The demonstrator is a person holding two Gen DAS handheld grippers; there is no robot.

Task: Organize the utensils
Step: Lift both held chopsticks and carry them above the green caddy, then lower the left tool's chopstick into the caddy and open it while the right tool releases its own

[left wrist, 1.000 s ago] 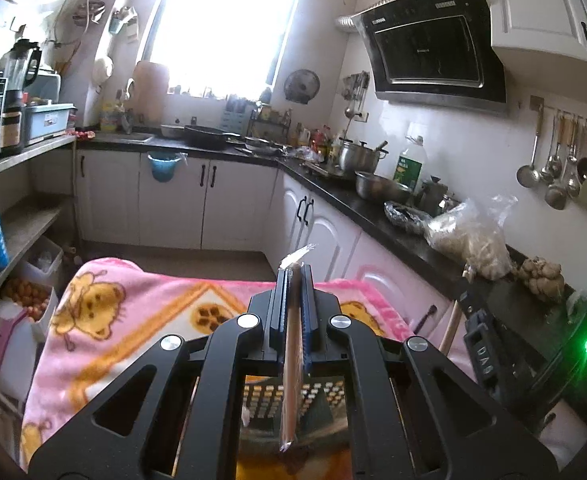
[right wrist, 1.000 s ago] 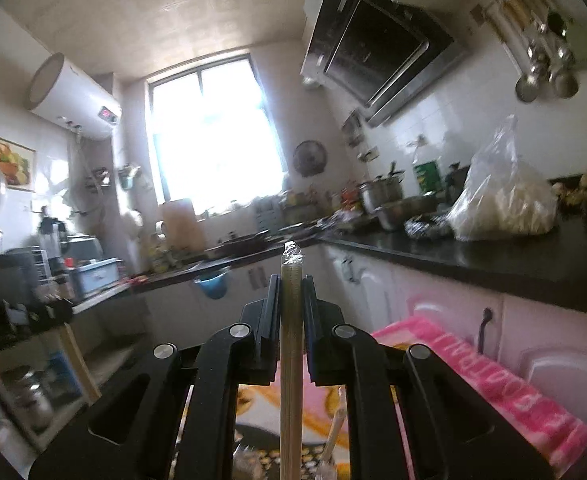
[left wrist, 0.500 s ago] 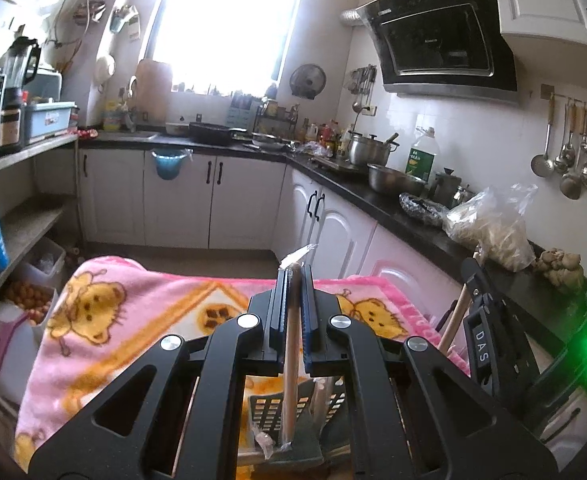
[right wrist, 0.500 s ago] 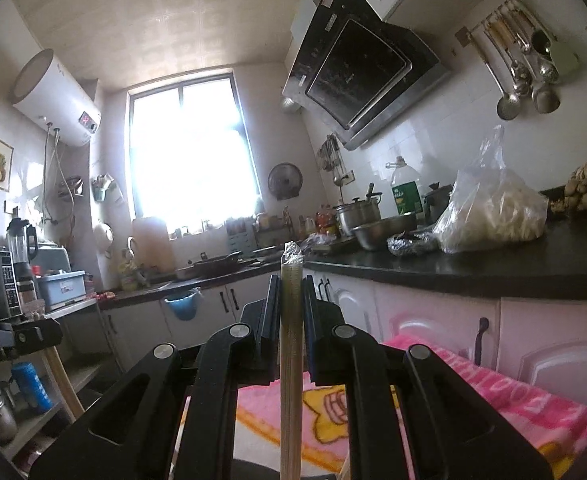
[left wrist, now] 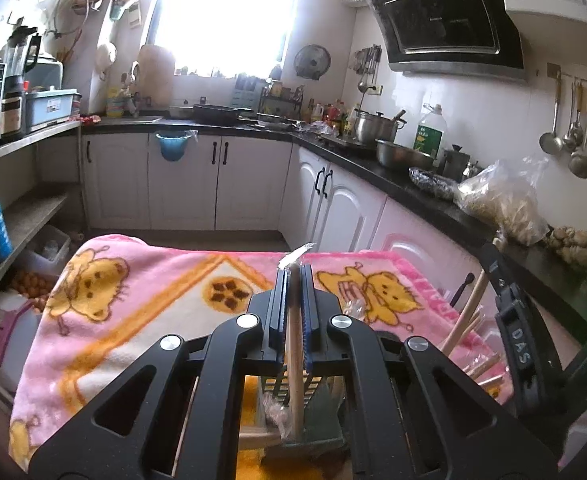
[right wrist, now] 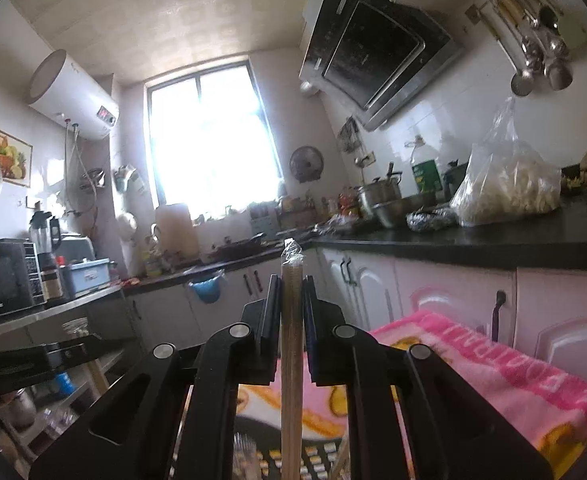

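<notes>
My left gripper (left wrist: 292,276) is shut on a wrapped pair of wooden chopsticks (left wrist: 294,344), held upright, its lower end over a dark slotted utensil holder (left wrist: 293,412) on the pink blanket. My right gripper (right wrist: 291,284) is shut on another plastic-wrapped pair of chopsticks (right wrist: 291,340), also upright, above the same holder (right wrist: 313,456). The right gripper's body (left wrist: 513,340) shows at the right of the left wrist view, with more chopsticks (left wrist: 467,312) beside it.
A pink cartoon blanket (left wrist: 141,300) covers the table. White cabinets and a black counter (left wrist: 413,188) run along the right, with pots, an oil bottle and a plastic bag (left wrist: 501,204). Shelves (left wrist: 17,216) stand at the left. Ladles (left wrist: 577,136) hang on the wall.
Both wrist views have tilted and shifted slightly; the left view now sees more of the blanket. Both grippers stay shut on their chopsticks.
</notes>
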